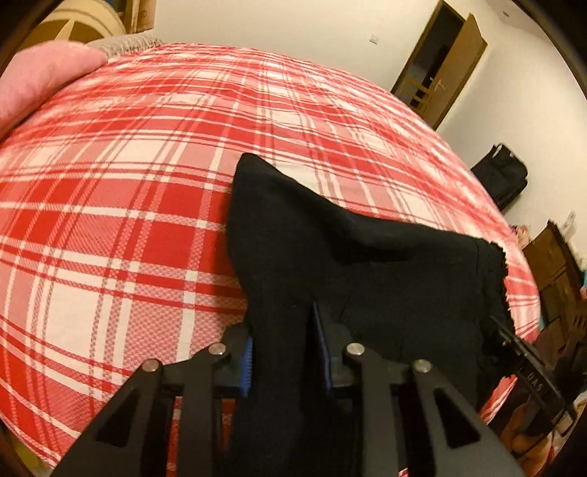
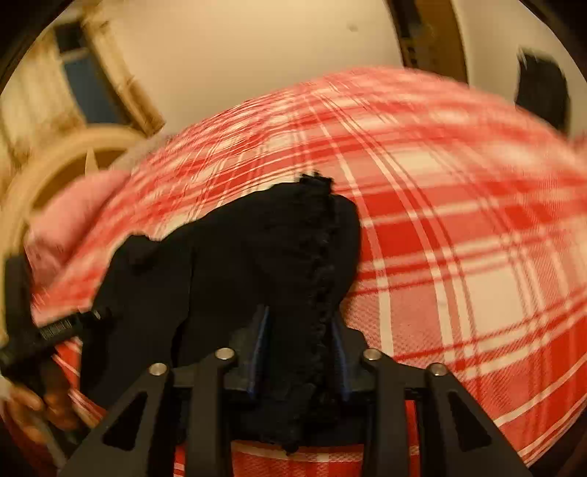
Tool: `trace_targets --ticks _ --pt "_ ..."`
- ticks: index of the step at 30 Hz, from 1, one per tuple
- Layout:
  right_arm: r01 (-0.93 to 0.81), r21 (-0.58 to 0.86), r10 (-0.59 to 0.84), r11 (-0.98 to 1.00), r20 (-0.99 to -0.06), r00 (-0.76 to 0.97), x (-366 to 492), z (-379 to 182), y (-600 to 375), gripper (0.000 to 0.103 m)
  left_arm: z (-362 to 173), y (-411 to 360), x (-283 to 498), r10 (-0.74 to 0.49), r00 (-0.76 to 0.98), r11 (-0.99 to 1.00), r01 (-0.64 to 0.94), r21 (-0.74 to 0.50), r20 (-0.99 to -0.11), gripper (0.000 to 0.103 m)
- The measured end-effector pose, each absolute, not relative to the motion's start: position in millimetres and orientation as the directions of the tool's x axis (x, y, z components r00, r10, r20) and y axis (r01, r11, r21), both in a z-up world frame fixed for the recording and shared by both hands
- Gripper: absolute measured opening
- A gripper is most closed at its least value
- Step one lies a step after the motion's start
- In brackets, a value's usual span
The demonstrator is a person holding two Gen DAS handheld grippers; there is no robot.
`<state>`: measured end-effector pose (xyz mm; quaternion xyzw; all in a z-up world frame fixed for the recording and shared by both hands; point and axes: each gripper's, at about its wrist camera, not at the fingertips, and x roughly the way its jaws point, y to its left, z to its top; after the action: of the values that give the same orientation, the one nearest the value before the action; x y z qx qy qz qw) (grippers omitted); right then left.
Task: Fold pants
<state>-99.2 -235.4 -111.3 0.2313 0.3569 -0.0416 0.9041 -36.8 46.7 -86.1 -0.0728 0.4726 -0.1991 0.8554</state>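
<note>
Black pants (image 1: pixel 352 249) hang between both grippers above a bed with a red and white plaid sheet (image 1: pixel 128 190). My left gripper (image 1: pixel 284 348) is shut on one bunched edge of the pants. My right gripper (image 2: pixel 301 352) is shut on another edge with a frilly seam (image 2: pixel 323 257). The right gripper also shows at the right of the left wrist view (image 1: pixel 521 352). The left gripper and the hand holding it show at the left of the right wrist view (image 2: pixel 47 330). The right wrist view is blurred.
A pink pillow (image 1: pixel 40 80) lies at the bed's far left corner. A round beige headboard (image 1: pixel 73 25) stands behind it. A brown door (image 1: pixel 444 62), a black bag (image 1: pixel 502 176) and a wooden cabinet (image 1: pixel 554 271) stand along the white wall.
</note>
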Motion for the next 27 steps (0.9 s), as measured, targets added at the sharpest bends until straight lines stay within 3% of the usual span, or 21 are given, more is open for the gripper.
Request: trace_targets --ticks 2,5,7,10,11,12,14,15,16,22,27 --pt "0.269 0.448 0.122 0.853 -0.671 0.732 -100 -119 -248 0.058 -89 51 -34 -0.420 0.467 0.907 0.248 -0.341 -0.778 0.039" --pt "0.238 0.500 0.180 0.833 -0.651 0.737 -100 -126 -253 0.066 -92 52 -28 -0.451 0.452 0.892 0.229 -0.389 -0.770 0.051" --pt "0.212 0.494 0.191 0.843 -0.644 0.740 -98 -126 -251 0.068 -92 47 -27 -0.461 0.443 0.887 0.246 -0.390 -0.769 0.064" --pt "0.191 0.453 0.176 0.871 -0.650 0.740 -93 -125 -243 0.064 -91 32 -30 -0.422 0.461 0.904 0.276 -0.326 -0.780 0.067" --pt "0.180 0.430 0.169 0.885 -0.656 0.735 -91 -123 -239 0.049 -90 28 -31 -0.406 0.470 0.910 0.286 -0.299 -0.784 0.066" --pt "0.159 0.431 0.184 0.889 -0.651 0.737 -90 -120 -236 0.041 -90 25 -32 -0.395 0.476 0.914 0.289 -0.284 -0.786 0.064" --pt "0.164 0.389 0.150 0.906 -0.660 0.736 -89 -115 -229 0.035 -89 26 -31 -0.387 0.483 0.918 0.282 -0.279 -0.785 0.048" --pt "0.166 0.366 0.131 0.916 -0.662 0.737 -90 -113 -227 0.034 -88 27 -30 -0.378 0.489 0.922 0.276 -0.272 -0.786 0.031" --pt "0.168 0.337 0.107 0.926 -0.665 0.739 -91 -111 -223 0.033 -88 29 -30 -0.383 0.488 0.920 0.276 -0.277 -0.785 0.025" --pt "0.156 0.244 0.036 0.957 -0.634 0.773 -100 -88 -207 0.030 -72 19 -43 -0.346 0.547 0.931 0.304 -0.204 -0.762 0.020" --pt "0.136 0.229 0.032 0.964 -0.607 0.794 -100 -69 -200 0.029 -54 21 -48 -0.372 0.569 0.920 0.329 -0.211 -0.733 0.019"
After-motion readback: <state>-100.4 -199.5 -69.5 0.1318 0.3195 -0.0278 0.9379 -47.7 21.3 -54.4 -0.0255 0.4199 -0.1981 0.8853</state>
